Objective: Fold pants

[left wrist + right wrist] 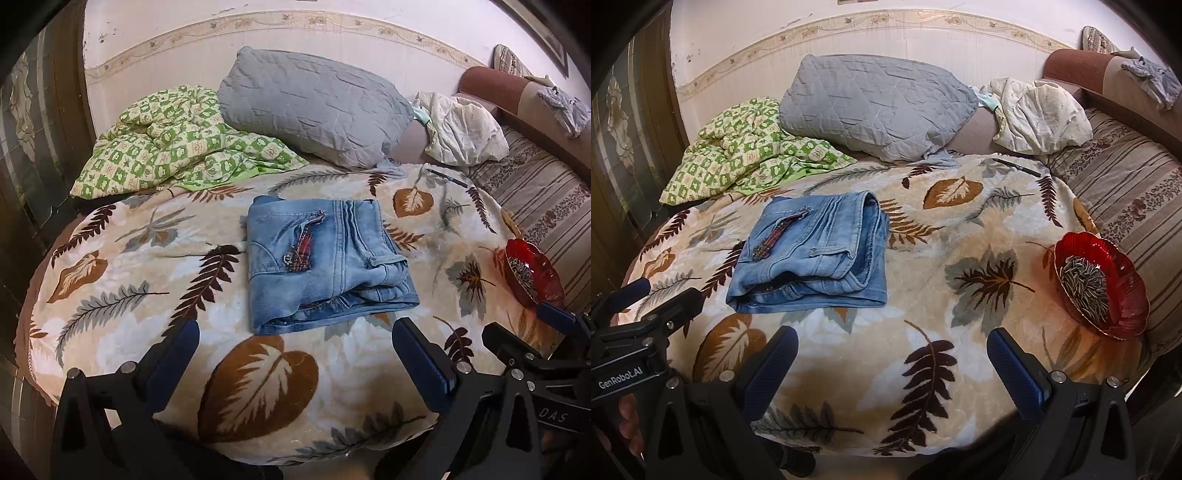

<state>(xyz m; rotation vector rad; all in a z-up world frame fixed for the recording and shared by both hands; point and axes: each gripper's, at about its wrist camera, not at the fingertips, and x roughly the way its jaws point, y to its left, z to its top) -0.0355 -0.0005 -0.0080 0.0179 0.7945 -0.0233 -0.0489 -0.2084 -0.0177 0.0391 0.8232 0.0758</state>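
1. The jeans (325,262) lie folded into a compact, roughly square bundle on the leaf-print blanket (258,384), short of the grey pillow (314,110) and beside the green checked quilt (173,144).
2. The left gripper (295,354) hangs just short of the bundle's near edge, jaws spread wide, holding nothing.
3. The right gripper (892,365) is off to the bundle's right, between it and the red bowl (1126,295) of seeds — jaws likewise spread and empty.
4. Judged from this, the folding looks done or nearly so — neither tool touches the denim.
5. Any next move would be light: press the loose waistband edge flat or square the bundle, keeping clear of the bowl.
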